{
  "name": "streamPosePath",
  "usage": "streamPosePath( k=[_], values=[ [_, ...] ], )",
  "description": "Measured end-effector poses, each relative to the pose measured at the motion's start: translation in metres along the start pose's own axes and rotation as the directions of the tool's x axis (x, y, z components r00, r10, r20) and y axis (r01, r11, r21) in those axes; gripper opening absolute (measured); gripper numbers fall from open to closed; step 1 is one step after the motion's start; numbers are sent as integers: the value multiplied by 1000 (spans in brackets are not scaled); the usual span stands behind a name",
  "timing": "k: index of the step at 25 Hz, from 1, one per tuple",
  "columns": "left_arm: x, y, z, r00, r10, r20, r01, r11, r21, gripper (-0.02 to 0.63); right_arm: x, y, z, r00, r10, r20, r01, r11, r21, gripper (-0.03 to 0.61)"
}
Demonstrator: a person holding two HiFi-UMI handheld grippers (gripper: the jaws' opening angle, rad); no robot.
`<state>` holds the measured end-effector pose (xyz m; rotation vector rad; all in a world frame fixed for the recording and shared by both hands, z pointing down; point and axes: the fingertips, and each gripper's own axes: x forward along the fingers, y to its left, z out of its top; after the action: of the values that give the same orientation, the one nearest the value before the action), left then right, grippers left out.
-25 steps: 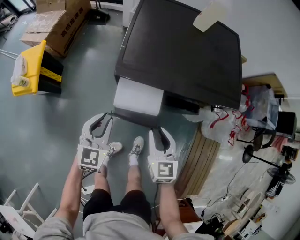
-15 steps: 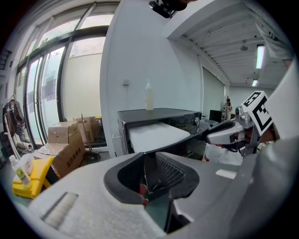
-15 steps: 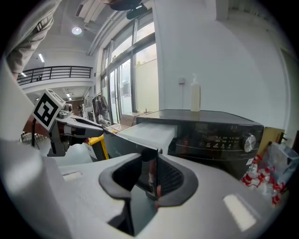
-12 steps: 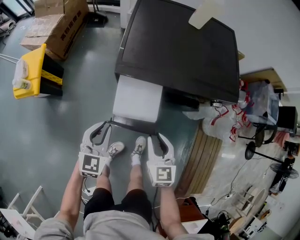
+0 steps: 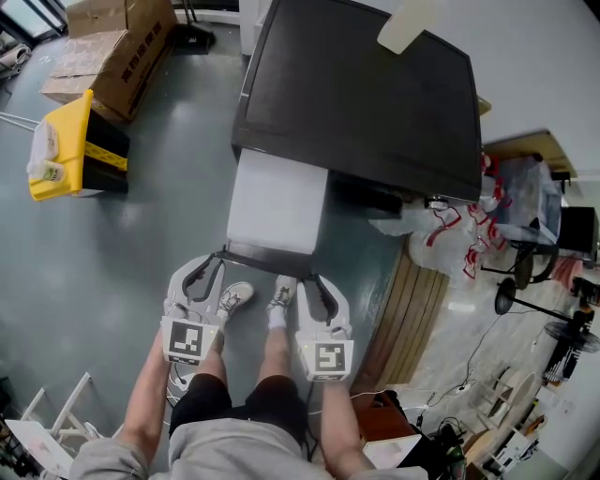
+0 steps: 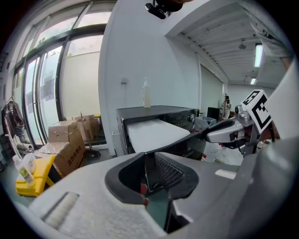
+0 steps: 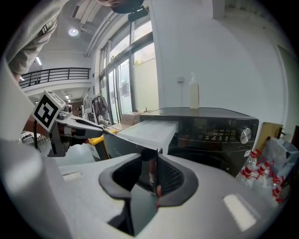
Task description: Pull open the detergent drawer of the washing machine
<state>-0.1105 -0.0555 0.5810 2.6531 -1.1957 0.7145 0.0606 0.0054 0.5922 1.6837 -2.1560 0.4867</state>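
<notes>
The dark washing machine (image 5: 366, 94) has its detergent drawer (image 5: 277, 199) drawn well out, white on top with a thin dark front panel (image 5: 270, 255). My left gripper (image 5: 222, 255) is shut on the panel's left end and my right gripper (image 5: 305, 278) on its right end. In the left gripper view the panel edge sits pinched between the pads of the left gripper (image 6: 150, 175), with the drawer (image 6: 154, 132) running back to the machine. The right gripper view shows the right gripper (image 7: 150, 175) clamped on the same panel, the drawer (image 7: 148, 131) beyond it.
A pale bottle (image 5: 408, 23) stands on the machine's top. A yellow container (image 5: 61, 141) and cardboard boxes (image 5: 112, 42) lie at the left. Wooden boards (image 5: 408, 314) and plastic bags (image 5: 459, 234) crowd the right. The person's shoes (image 5: 234, 298) stand under the drawer.
The drawer has slid further out of the machine. Both grippers have moved back toward the person with its front panel held between them.
</notes>
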Motion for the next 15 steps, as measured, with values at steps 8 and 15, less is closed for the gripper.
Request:
streamPosePath(
  k=[8, 15],
  values=[
    [-5, -2, -4, 1000, -20, -20, 21, 1000, 21, 69, -5, 5, -4, 1000, 7, -10, -7, 1000, -4, 110],
    [-4, -5, -10, 999, -28, -19, 29, 999, 47, 69, -1, 5, -16, 1000, -10, -15, 10, 1000, 11, 115]
  ],
)
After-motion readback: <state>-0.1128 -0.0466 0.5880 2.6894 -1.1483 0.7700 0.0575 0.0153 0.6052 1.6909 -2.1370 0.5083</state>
